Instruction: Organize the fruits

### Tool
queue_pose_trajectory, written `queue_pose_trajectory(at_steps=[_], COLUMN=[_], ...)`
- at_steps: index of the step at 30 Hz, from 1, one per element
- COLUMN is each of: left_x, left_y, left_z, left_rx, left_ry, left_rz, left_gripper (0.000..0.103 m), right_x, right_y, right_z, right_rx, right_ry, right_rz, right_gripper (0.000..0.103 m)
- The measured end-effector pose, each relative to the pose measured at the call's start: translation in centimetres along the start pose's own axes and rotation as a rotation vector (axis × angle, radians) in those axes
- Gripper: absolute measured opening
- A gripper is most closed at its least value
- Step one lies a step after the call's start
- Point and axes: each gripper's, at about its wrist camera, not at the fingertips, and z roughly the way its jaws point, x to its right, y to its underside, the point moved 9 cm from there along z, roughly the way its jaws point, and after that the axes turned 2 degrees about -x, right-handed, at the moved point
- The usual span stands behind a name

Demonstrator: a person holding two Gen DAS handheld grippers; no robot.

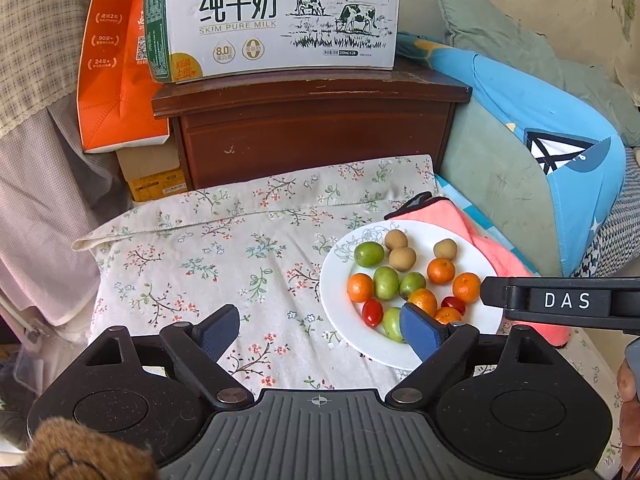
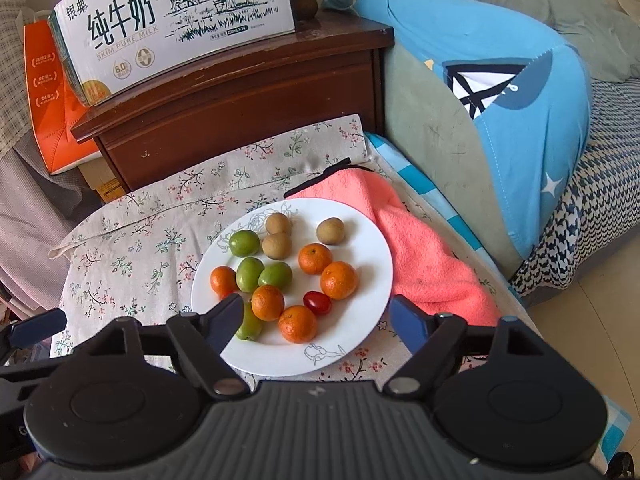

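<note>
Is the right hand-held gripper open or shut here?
Open: the right hand-held gripper has its fingers spread wide above the plate, nothing between them.

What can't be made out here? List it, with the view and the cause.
- Green fruit, right wrist view: half behind a finger.
- Second cherry tomato: hidden by that finger in the right wrist view, clear in the left.
- Small print on the milk box: too small in both.
- Right gripper: only one finger shows in the left wrist view, cut by the edge.
</note>
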Motion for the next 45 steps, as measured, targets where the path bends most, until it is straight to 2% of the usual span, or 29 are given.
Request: queue_pose_trajectory(at_steps=[12, 21, 31, 45], left_x=[1.3, 1.5, 1.7, 1.9], left_y=[0.1, -0.2, -1.2, -2.0], left_z=[0.3, 0.1, -0.8, -1.0], left_rx=[-0.094, -0.13, -0.107, -0.093], left_ry=[-0.073, -0.108, -0.121, -0.108], left_rz=[0.009, 0.019, 0.068, 0.076], left_gripper=[0.092, 0.093, 0.093, 0.093], right_x=[1.1, 1.7, 3.0, 4.2], right_y=[0.1, -0.1, -0.3, 0.8], right_z=[-0.4, -0.4, -0.8, -1.4], right_rx=[-0.025, -0.034, -0.027, -0.034], right_ry=[0.045, 0.072, 0.105, 0.148], right_rz=[0.0, 0.015, 0.05, 0.069], right_gripper=[0.092, 0.097, 0.1, 0.101])
